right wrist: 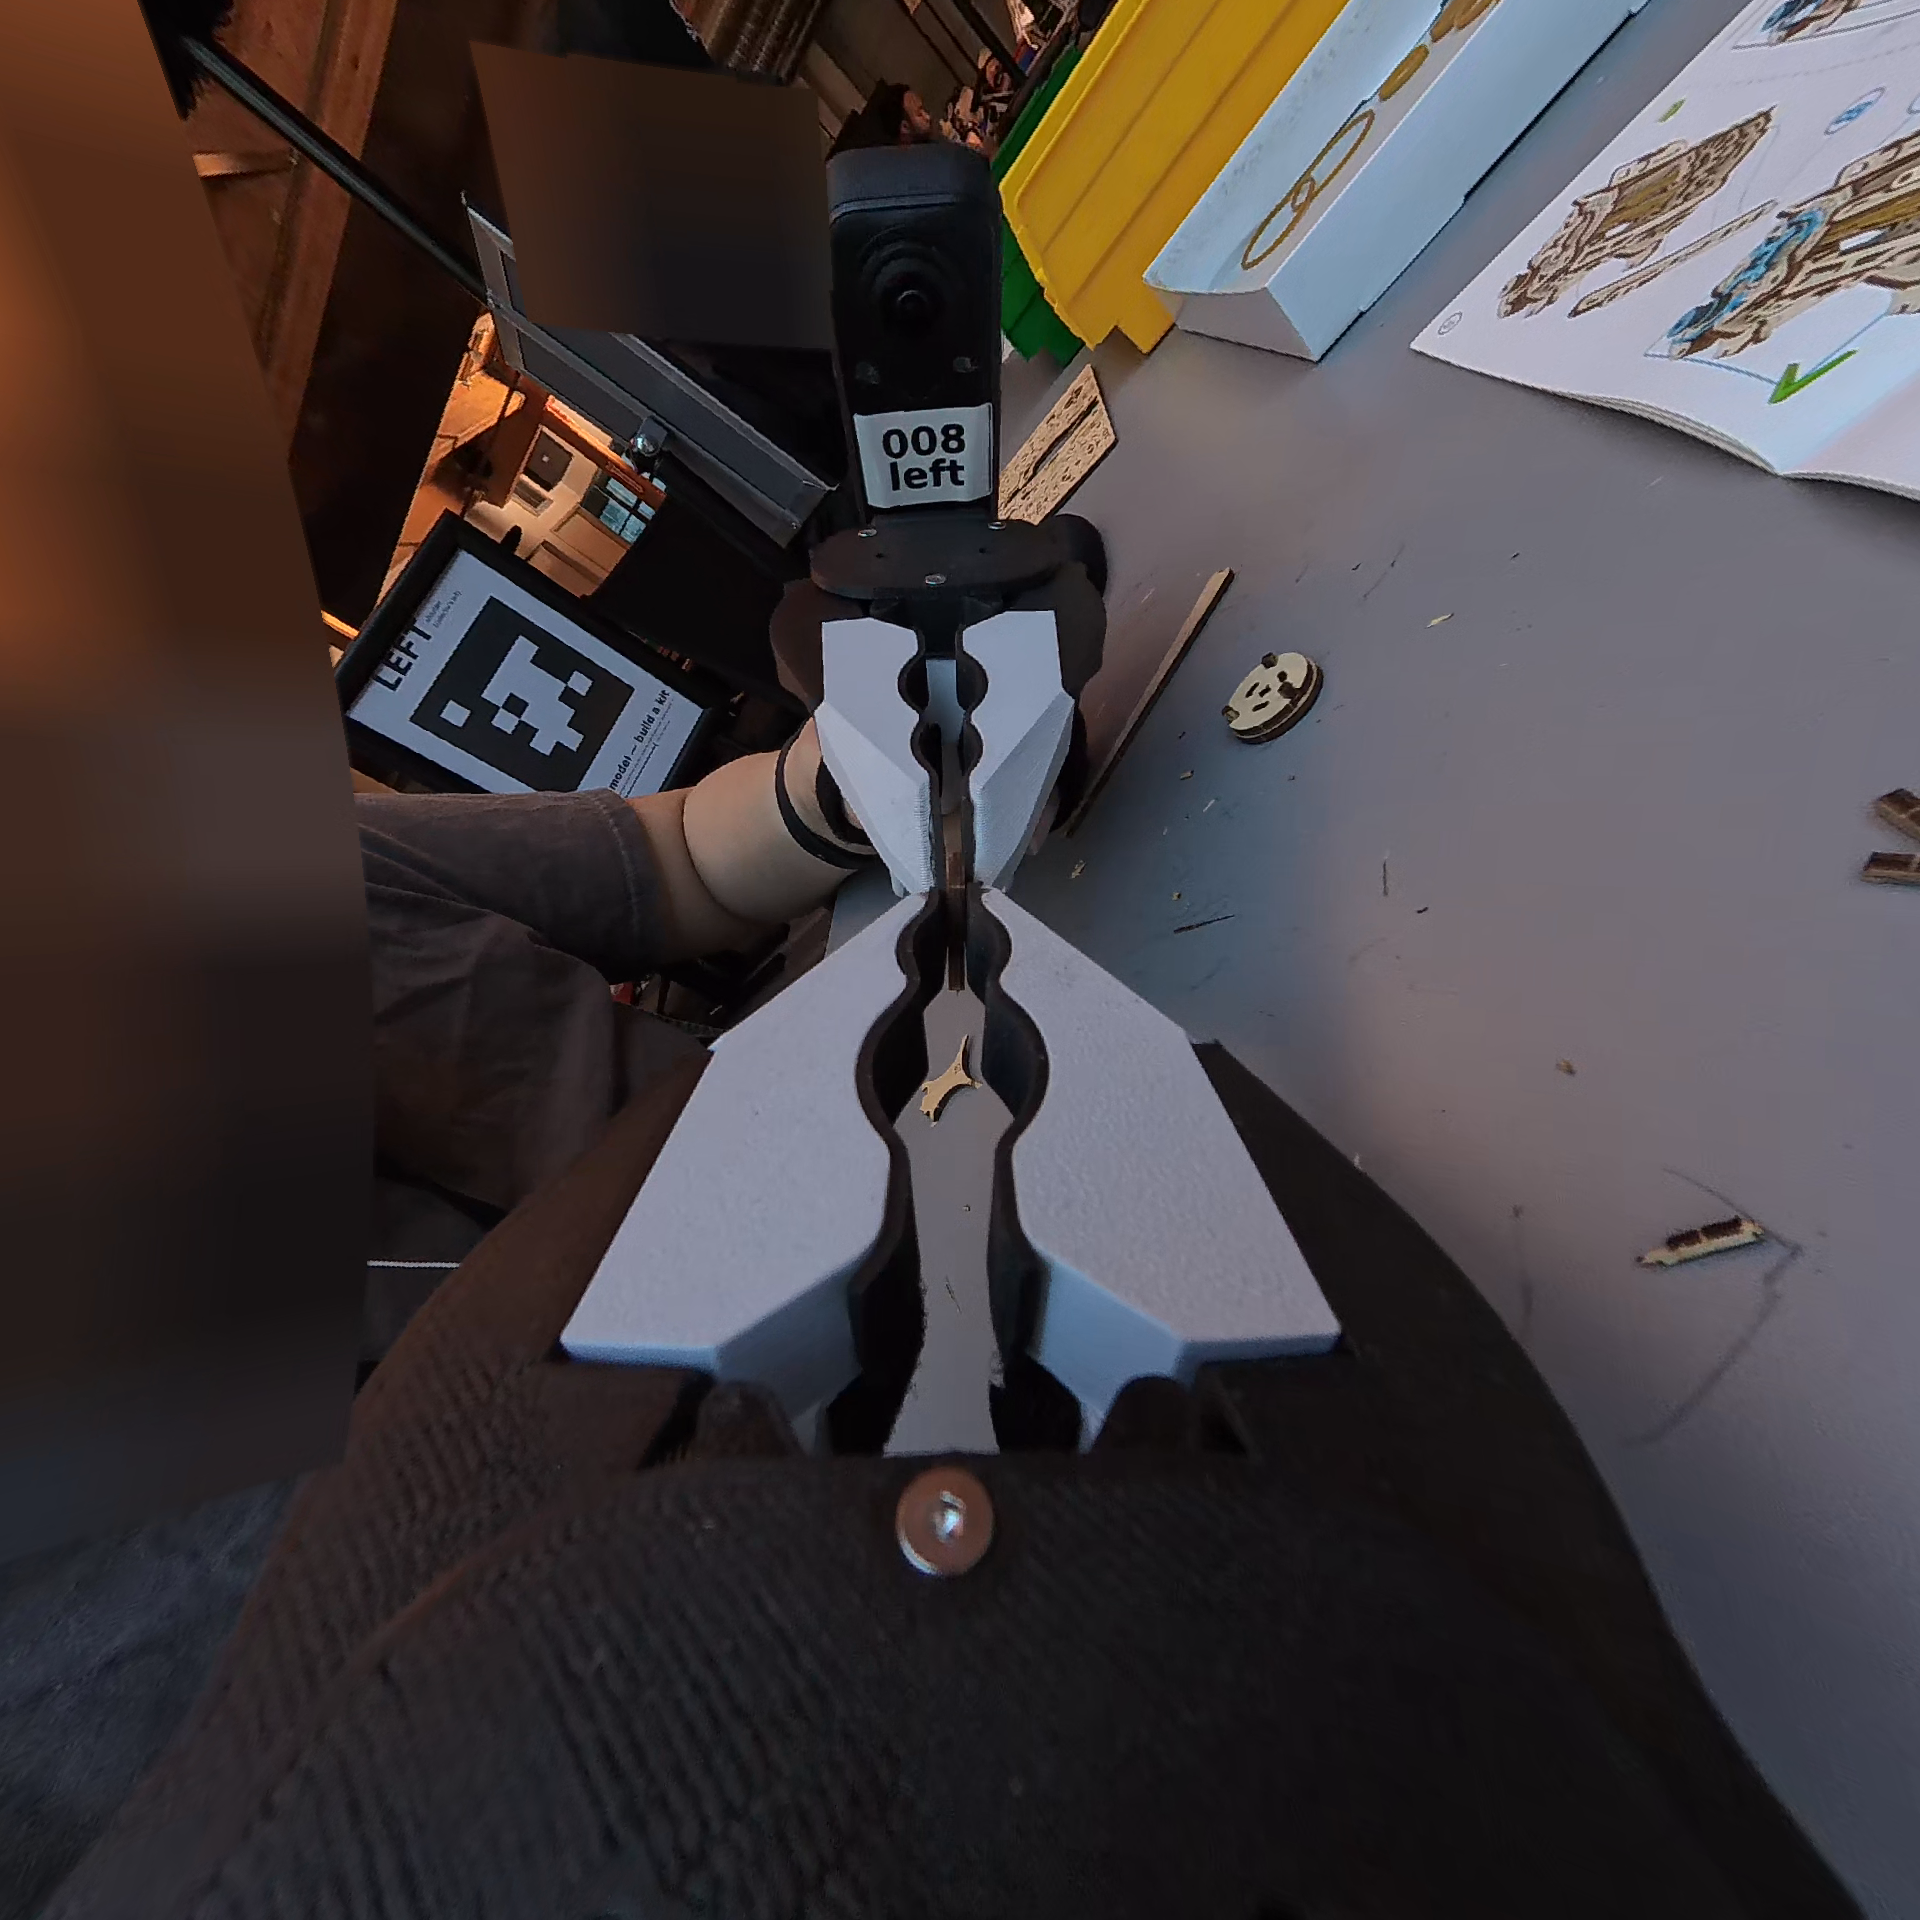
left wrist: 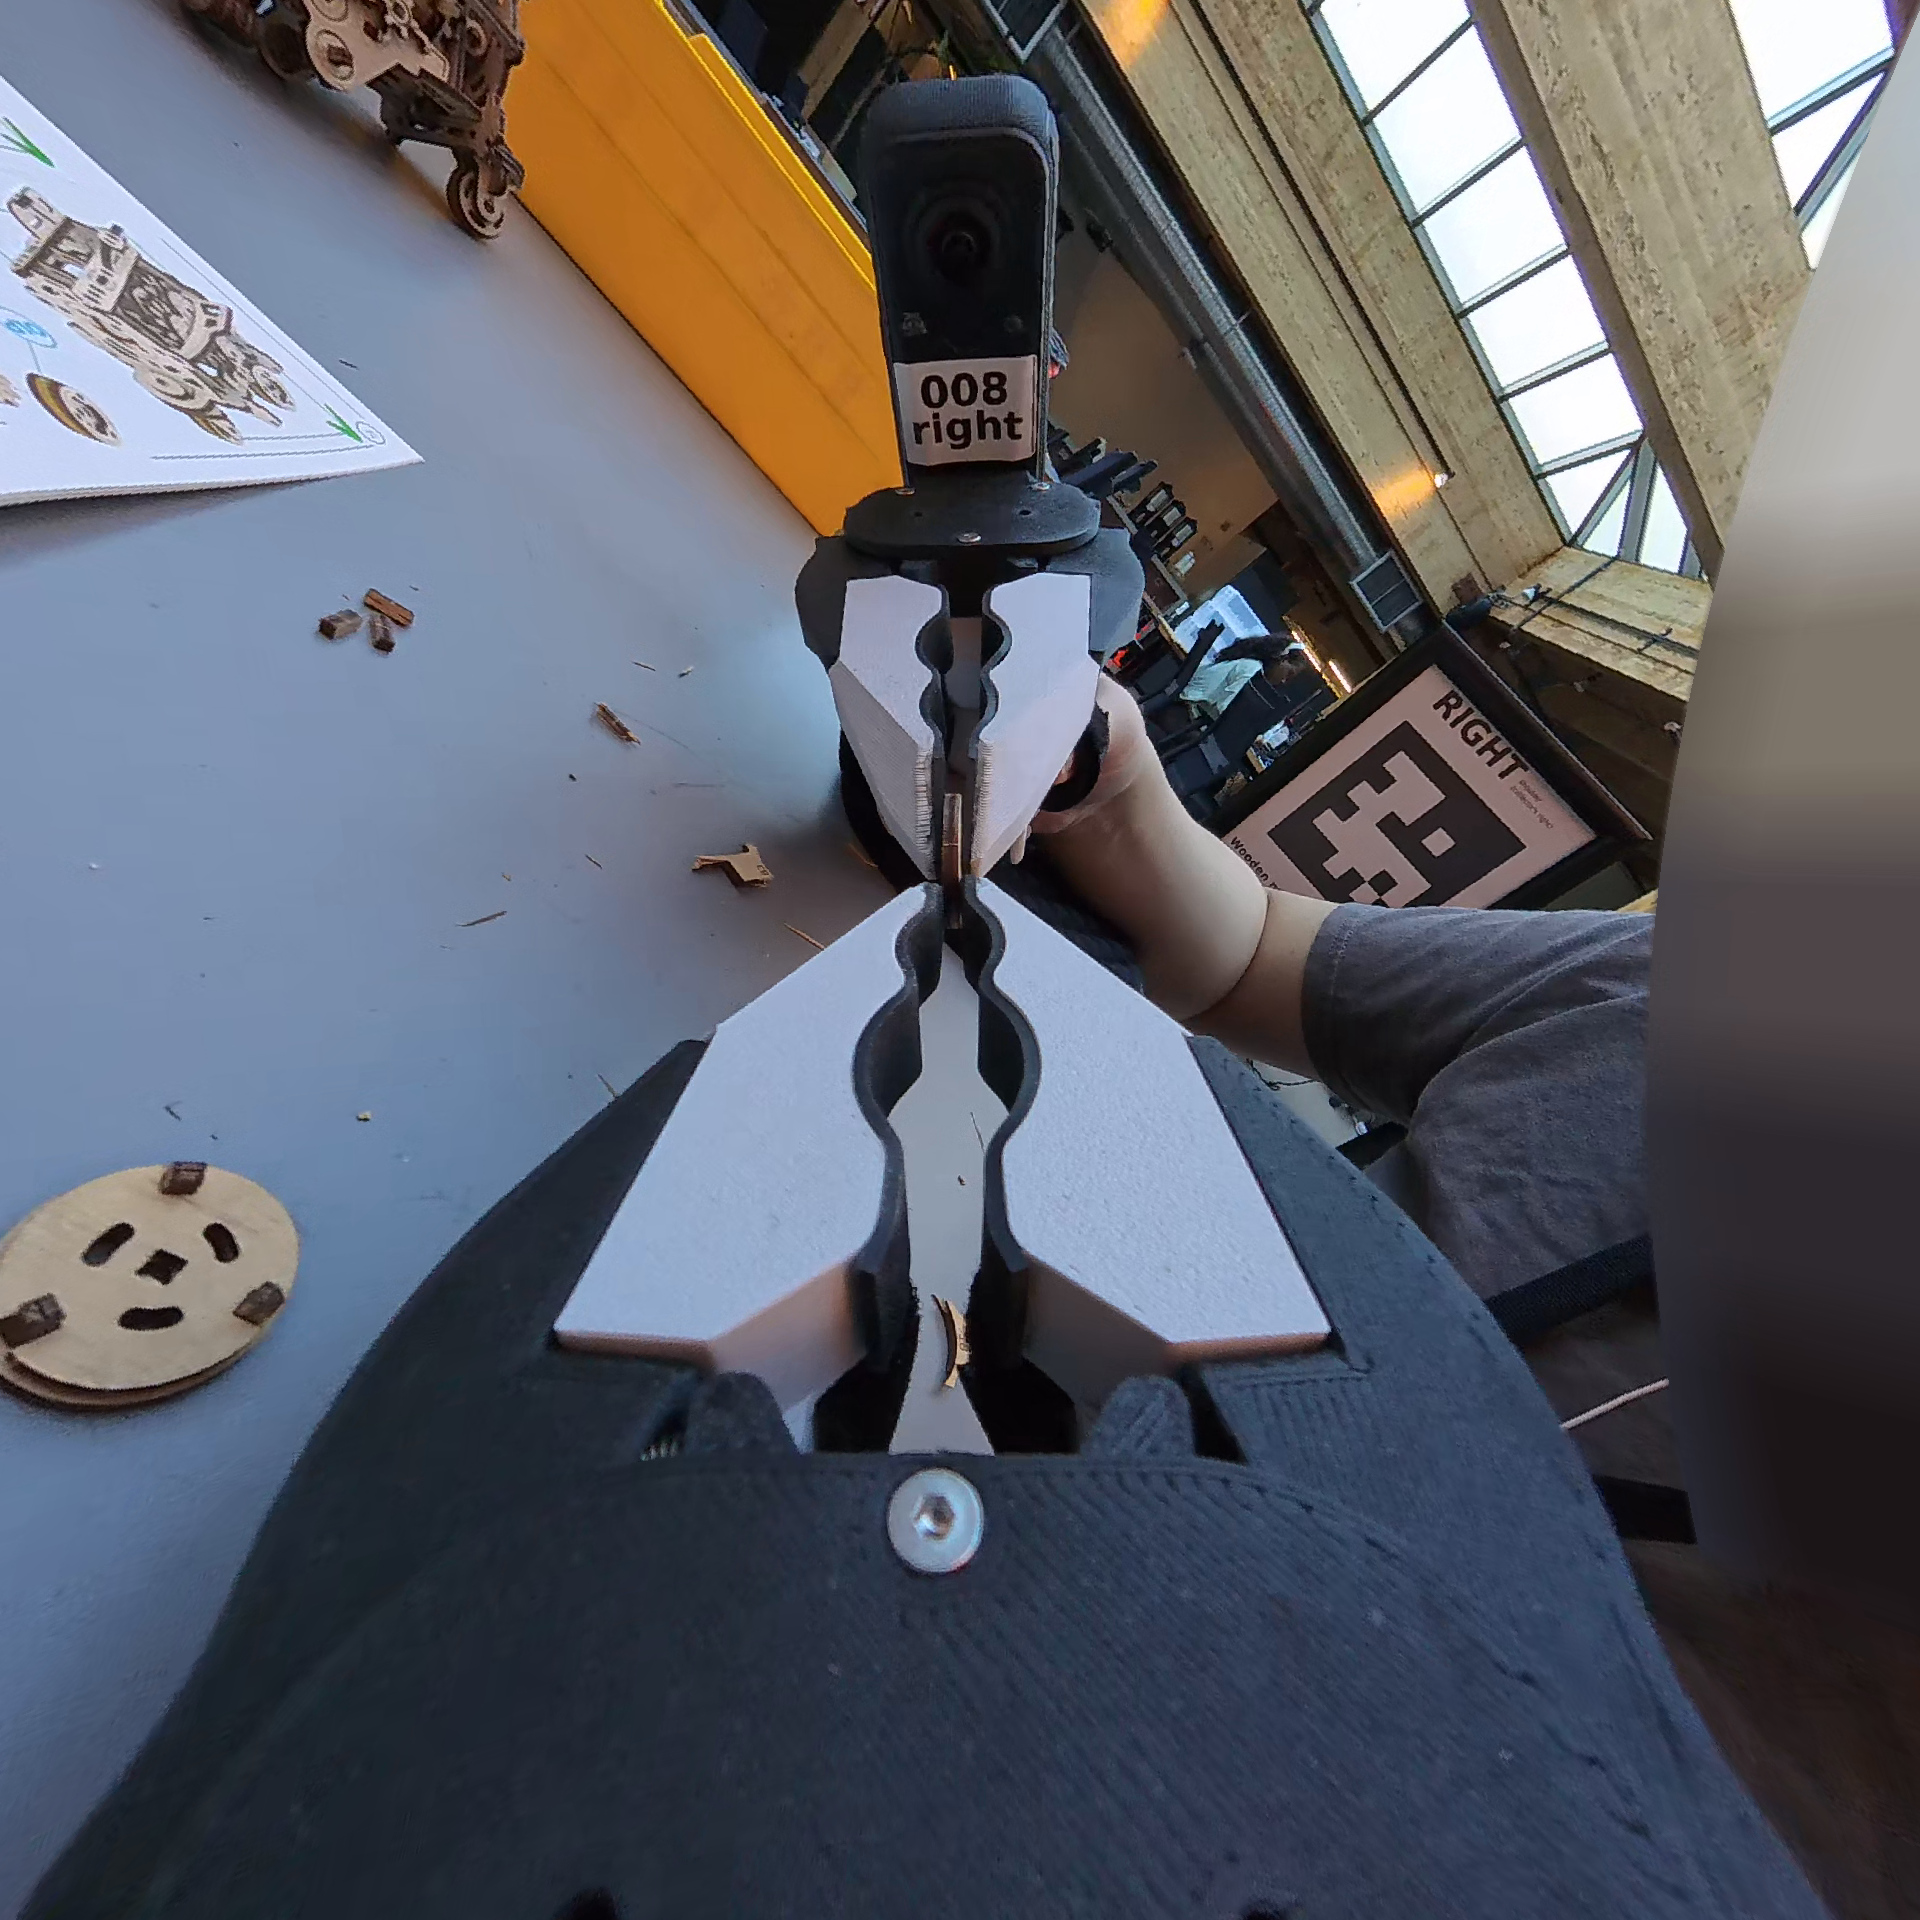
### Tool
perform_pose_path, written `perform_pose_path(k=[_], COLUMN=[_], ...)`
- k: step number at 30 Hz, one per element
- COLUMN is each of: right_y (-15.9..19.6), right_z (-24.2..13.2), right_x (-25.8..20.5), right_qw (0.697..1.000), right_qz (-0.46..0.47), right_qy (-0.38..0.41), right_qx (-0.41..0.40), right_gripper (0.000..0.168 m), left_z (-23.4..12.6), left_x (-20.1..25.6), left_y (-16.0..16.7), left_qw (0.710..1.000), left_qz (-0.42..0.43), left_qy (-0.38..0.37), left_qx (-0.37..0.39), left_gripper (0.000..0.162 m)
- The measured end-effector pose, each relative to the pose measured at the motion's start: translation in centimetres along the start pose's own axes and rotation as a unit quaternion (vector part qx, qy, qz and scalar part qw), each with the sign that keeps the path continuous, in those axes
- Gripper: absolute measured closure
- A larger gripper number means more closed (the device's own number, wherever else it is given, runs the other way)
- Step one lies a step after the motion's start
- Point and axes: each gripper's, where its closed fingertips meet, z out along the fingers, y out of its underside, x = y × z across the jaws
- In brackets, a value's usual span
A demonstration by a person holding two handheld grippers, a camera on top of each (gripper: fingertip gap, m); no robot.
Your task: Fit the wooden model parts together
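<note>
My left gripper (left wrist: pixel 951 902) and my right gripper (left wrist: pixel 951 864) meet tip to tip above the grey table (left wrist: pixel 499 987). Both are shut on a thin flat wooden part (left wrist: pixel 951 831) seen edge-on in the narrow slit between the fingertips. In the right wrist view the same part (right wrist: pixel 954 940) sits between my right gripper (right wrist: pixel 951 906) and the facing left gripper (right wrist: pixel 951 878). I cannot tell whether it is one piece or two pieces pressed together. A round wooden disc (left wrist: pixel 145 1278) with dark tabs lies on the table at the left; it also shows in the right wrist view (right wrist: pixel 1273 694).
A partly built wooden model (left wrist: pixel 395 62) stands at the far edge. An instruction sheet (left wrist: pixel 156 343) lies nearby, also seen in the right wrist view (right wrist: pixel 1714 260). A yellow bin (right wrist: pixel 1101 187), a white box (right wrist: pixel 1351 177) and a flat wooden sheet (right wrist: pixel 1060 447) stand behind. Small wood scraps (left wrist: pixel 364 618) litter the table. Only a small space, under 4 cm, lies between the two pairs of fingers. The round wooden disc (left wrist: pixel 145 1278) is about equally far from each gripper, around 12 cm. It turns up in the right wrist view (right wrist: pixel 1261 685) as well.
</note>
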Motion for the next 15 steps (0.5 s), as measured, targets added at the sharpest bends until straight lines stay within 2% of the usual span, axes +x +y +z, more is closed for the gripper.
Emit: perform_pose_path(k=[6, 15], right_y=[0.12, 0.58], right_z=[0.07, 0.16], right_x=[0.29, 0.91], right_qw=[1.0, 0.999], right_qz=[-0.003, -0.016], right_qy=[0.012, 0.041], right_qx=[-0.004, -0.019], right_gripper=[0.167, 0.167], left_z=[-0.04, 0.0], left_x=[-0.28, -0.83], left_y=[0.11, 0.64], left_qw=[1.0, 0.999], left_qz=[0.018, -0.022], left_qy=[-0.019, -0.023], left_qx=[-0.007, -0.015], left_gripper=[0.162, 0.161])
